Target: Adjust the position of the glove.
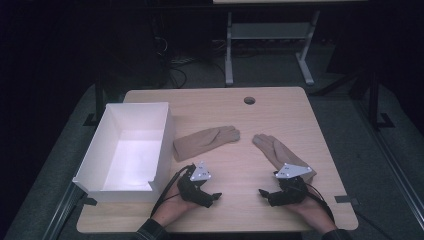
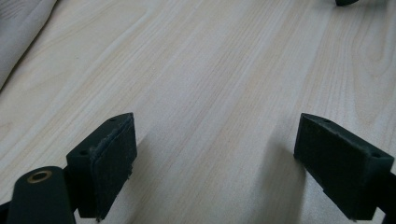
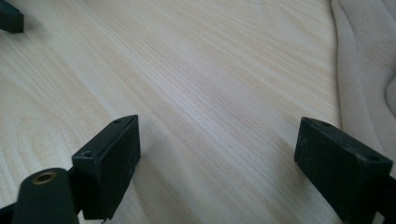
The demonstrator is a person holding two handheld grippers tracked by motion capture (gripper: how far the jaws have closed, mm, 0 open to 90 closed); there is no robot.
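Note:
Two tan gloves lie flat on the wooden table (image 1: 235, 175). The left glove (image 1: 206, 141) sits beside the white box, and its edge shows at the top left of the left gripper view (image 2: 18, 28). The right glove (image 1: 276, 151) lies at mid right and fills the right side of the right gripper view (image 3: 369, 60). My left gripper (image 1: 214, 198) rests low on the table in front of the left glove, jaws open and empty (image 2: 215, 163). My right gripper (image 1: 264, 194) rests just in front of the right glove's cuff, also open with bare wood between its jaws (image 3: 217, 165).
An open white box (image 1: 125, 150) stands on the table's left side, overhanging the left edge. A round cable hole (image 1: 249, 100) sits near the far edge. Beyond the table are white desk legs (image 1: 229, 50) and cables on a dark floor.

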